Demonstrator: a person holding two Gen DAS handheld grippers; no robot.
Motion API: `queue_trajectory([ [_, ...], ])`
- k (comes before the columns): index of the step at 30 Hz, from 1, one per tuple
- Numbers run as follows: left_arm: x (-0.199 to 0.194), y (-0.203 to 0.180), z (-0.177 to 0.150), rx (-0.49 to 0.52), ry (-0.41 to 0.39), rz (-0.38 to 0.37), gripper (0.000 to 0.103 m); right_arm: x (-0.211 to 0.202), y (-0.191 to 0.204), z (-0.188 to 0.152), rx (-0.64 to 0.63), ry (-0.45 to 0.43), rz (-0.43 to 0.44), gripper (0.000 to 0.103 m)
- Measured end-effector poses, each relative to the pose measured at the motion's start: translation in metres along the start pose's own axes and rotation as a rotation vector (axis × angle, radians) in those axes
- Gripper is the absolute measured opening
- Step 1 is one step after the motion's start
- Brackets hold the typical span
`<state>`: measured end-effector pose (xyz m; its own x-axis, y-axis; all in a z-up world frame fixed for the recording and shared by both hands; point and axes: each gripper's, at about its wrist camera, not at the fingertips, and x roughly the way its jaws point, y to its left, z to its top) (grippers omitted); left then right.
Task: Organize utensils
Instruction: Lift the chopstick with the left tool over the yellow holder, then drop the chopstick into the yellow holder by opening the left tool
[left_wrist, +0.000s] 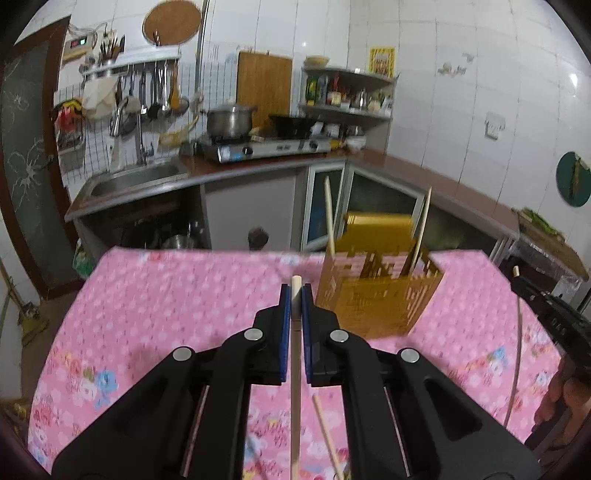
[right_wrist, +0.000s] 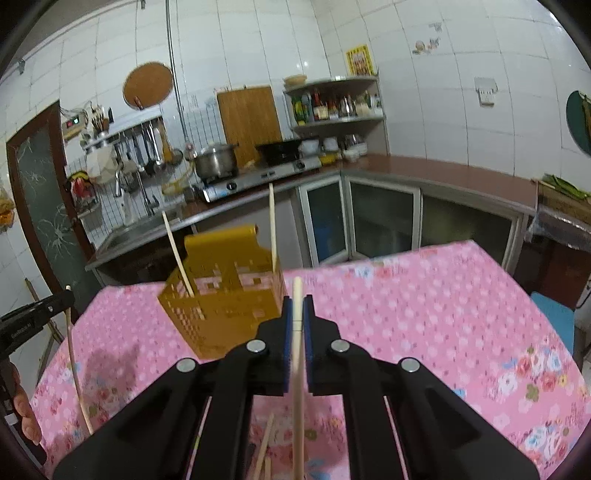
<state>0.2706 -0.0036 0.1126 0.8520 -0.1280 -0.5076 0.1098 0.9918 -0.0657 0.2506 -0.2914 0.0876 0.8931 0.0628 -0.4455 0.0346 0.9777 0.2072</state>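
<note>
A yellow slotted utensil holder (left_wrist: 376, 291) stands on the pink floral table (left_wrist: 166, 295) with two chopsticks (left_wrist: 328, 218) upright in it. My left gripper (left_wrist: 295, 295) is shut on a pale chopstick (left_wrist: 295, 387), held above the table just left of the holder. In the right wrist view the holder (right_wrist: 225, 302) is ahead to the left. My right gripper (right_wrist: 297, 306) is shut on another chopstick (right_wrist: 298, 387), just right of the holder. Each gripper shows at the edge of the other's view: the right gripper (left_wrist: 517, 275), the left gripper (right_wrist: 68, 293).
Loose chopsticks lie on the cloth near me (left_wrist: 327, 435) (right_wrist: 266, 446). Beyond the table's far edge is a kitchen counter (left_wrist: 424, 173) with a sink (left_wrist: 136, 177), a gas stove (left_wrist: 258, 146) and a steel pot (left_wrist: 229, 120). A blue stool (right_wrist: 554, 317) stands to the right.
</note>
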Motion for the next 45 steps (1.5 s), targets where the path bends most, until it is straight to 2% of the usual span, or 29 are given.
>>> queue_trajectory([
  [3, -0.009, -0.005, 0.023, -0.008, -0.064, -0.022, 0.004, -0.001, 0.002, 0.015, 0.006, -0.049, 0.02, 0.006],
  [13, -0.019, -0.035, 0.094, -0.024, -0.292, -0.095, 0.005, 0.003, 0.026, 0.081, -0.017, -0.316, 0.119, 0.006],
  [19, 0.006, -0.058, 0.122, -0.009, -0.388, -0.104, 0.004, 0.027, 0.033, 0.113, 0.019, -0.41, 0.179, 0.006],
  [24, 0.032, -0.069, 0.133, 0.003, -0.439, -0.096, 0.004, 0.052, 0.037, 0.127, 0.019, -0.468, 0.184, 0.006],
  [32, 0.075, -0.075, 0.134, 0.015, -0.431, -0.08, 0.004, 0.097, 0.029, 0.133, 0.033, -0.488, 0.168, 0.006],
  [38, 0.113, -0.068, 0.115, 0.017, -0.368, -0.07, 0.004, 0.123, 0.028, 0.117, 0.019, -0.462, 0.163, 0.006],
  [45, 0.132, -0.058, 0.085, 0.004, -0.294, -0.068, 0.005, 0.129, 0.032, 0.081, -0.069, -0.398, 0.144, 0.006],
])
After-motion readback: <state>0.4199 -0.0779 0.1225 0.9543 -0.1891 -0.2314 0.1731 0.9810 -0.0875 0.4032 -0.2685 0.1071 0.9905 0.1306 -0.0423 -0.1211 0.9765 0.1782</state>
